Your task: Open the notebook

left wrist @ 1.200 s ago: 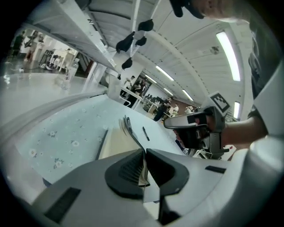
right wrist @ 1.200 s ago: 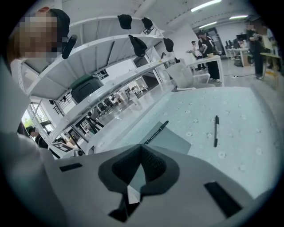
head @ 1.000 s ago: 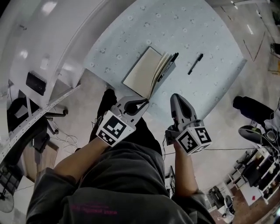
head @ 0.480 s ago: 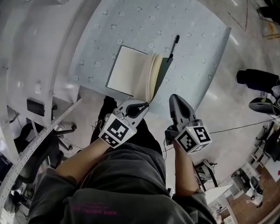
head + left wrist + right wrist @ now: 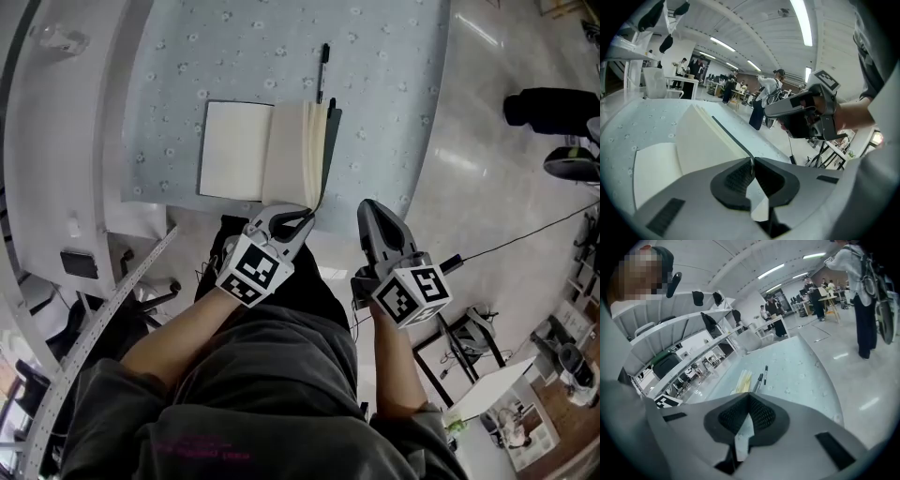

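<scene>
The notebook (image 5: 234,150) lies open on the light blue table (image 5: 394,112). Its left page is flat, and a block of cream pages (image 5: 300,155) stands up beside the dark cover (image 5: 330,155). My left gripper (image 5: 305,217) is at the notebook's near right corner. In the left gripper view, my left gripper (image 5: 752,161) is shut on the thin dark cover edge (image 5: 731,137), with the pages (image 5: 705,136) to its left. My right gripper (image 5: 368,208) hovers off the table's near edge, to the right of the notebook. In the right gripper view, my right gripper (image 5: 749,397) is shut and holds nothing.
A black pen (image 5: 322,67) lies on the table beyond the notebook. A white curved shelf unit (image 5: 66,141) runs along the left. A black chair (image 5: 553,108) stands on the floor at the right. People stand far off in the room.
The table and notebook have swung round to the left in the head view, and the notebook now lies squarer to me. Both grippers keep their places in the picture, the left still on the cover.
</scene>
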Tool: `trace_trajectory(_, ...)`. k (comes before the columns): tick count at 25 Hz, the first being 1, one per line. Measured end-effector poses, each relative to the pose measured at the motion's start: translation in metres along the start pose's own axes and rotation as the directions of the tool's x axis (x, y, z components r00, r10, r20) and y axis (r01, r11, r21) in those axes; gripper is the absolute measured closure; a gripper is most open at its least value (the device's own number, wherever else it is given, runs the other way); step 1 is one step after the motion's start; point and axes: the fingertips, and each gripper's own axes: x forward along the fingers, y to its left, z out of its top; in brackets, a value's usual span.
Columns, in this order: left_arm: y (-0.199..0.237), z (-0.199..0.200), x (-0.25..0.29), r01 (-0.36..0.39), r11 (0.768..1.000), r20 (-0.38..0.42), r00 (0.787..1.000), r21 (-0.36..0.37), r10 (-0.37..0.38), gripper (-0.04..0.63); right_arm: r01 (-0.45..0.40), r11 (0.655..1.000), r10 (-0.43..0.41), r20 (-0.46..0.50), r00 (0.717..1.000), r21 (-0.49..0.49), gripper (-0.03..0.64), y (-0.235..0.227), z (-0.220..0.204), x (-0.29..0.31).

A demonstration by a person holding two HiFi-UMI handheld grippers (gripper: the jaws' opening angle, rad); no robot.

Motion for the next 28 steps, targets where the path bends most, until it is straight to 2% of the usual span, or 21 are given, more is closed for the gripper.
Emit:
trace_trajectory(12,-0.007,-0.025,0.050,0.056,0.996,-0.162,0.986,0.074,-0.044,0.571,0.091,0.989,-0.098,0.055,0.994,0.121,0.614,-0.047,-0.021,-0.033)
trace_trajectory(16,-0.006,-0.031,0.063,0.058,0.992,-0.214,0.976,0.115,-0.032,0.571,0.102,0.983,-0.112,0.063,0.992,0.149,0.614,-0.058,-0.028,-0.039)
trace_trajectory(28,-0.011,-0.052,0.093,0.051,0.984,-0.330,0.944,0.172,0.008,0.563,0.143,0.966,-0.166,0.090,0.982,0.214,0.614,-0.084,-0.043,-0.064)
